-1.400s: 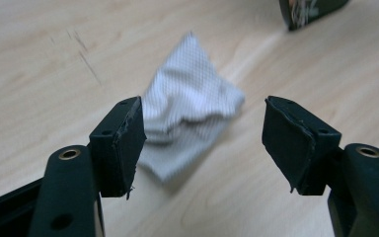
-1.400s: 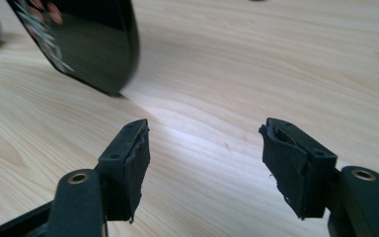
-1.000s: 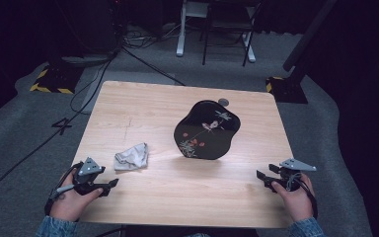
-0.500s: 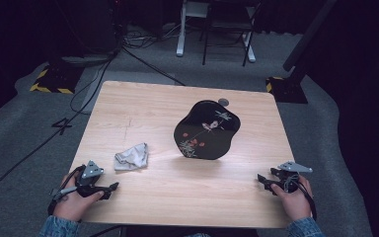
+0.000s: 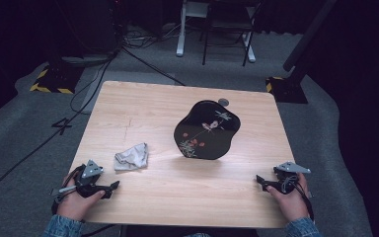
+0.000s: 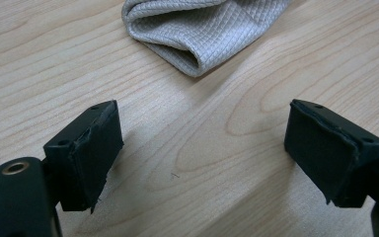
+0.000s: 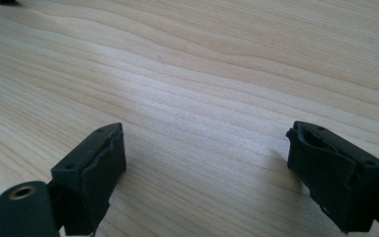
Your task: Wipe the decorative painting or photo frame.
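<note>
A black lacquered tray [image 5: 207, 132] painted with birds and red flowers lies near the middle of the wooden table [image 5: 143, 113]. A crumpled grey cloth [image 5: 132, 157] lies to its left, and the same cloth [image 6: 202, 27] appears just beyond the jaws in the left gripper view. My left gripper [image 5: 109, 188] rests near the front left corner, open, jaws wide apart with nothing between them [image 6: 202, 158]. My right gripper [image 5: 262, 181] rests near the front right edge, also open over bare wood [image 7: 205, 173].
A small grey disc [image 5: 223, 102] sits just behind the tray. Beyond the table are chair legs [image 5: 227, 34], cables on the carpet [image 5: 128, 49] and a dark stand with yellow-black tape [image 5: 52, 81]. Bare wood lies between the two grippers.
Both hands have drawn slightly back toward the front edge of the table. The tray and cloth have not moved.
</note>
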